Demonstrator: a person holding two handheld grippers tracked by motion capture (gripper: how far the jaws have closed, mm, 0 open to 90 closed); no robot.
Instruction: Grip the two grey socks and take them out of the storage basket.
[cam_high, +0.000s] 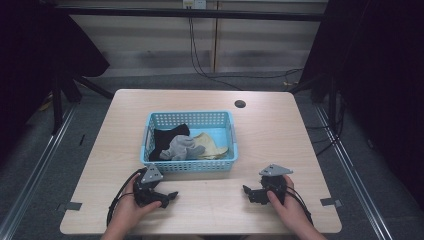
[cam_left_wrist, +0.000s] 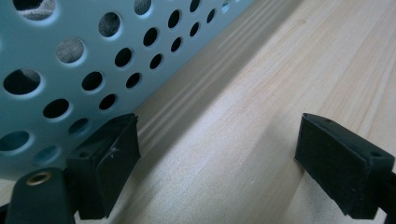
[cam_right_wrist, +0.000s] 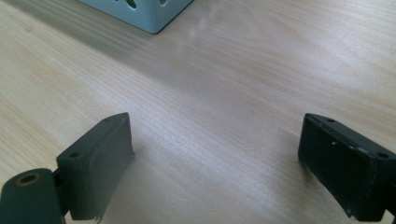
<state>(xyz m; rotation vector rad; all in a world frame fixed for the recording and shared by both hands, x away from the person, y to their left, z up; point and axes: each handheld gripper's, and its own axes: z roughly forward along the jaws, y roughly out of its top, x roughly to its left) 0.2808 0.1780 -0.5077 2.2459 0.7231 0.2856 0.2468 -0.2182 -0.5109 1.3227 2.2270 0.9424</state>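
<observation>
Basket (cam_high: 190, 165) of pale blue perforated plastic is the thing nearest both our grippers; it sits at the middle of the table, its near wall at about twelve o'clock from our hands. Our left gripper (cam_high: 167, 197) rests on the wood just in front of the basket's near left corner, its jaws spread wide with nothing between them; in the left gripper view the holed wall (cam_left_wrist: 70, 70) stands close beside the left jaw. Our right gripper (cam_high: 250, 192) lies on the table at about four o'clock from the basket, near but apart from it, jaws likewise spread and empty; the right gripper view shows a corner of the basket (cam_right_wrist: 149, 14) at eleven o'clock, past bare wood.

We see the table (cam_high: 280, 135) as a light wood-grain top with rounded corners and a dark round cable hole (cam_high: 240, 104) at one o'clock from the basket. It stands on a grey floor (cam_high: 30, 160) with metal rails on either side; a pale panelled wall (cam_high: 150, 40) lies behind, with black cables (cam_high: 200, 60) hanging down it and dark drapes at both sides.

Inside the basket lie a black cloth (cam_high: 162, 140) at nine o'clock, a grey cloth (cam_high: 182, 147) in the centre, overlapping it, and a cream cloth (cam_high: 212, 145) at three o'clock.
</observation>
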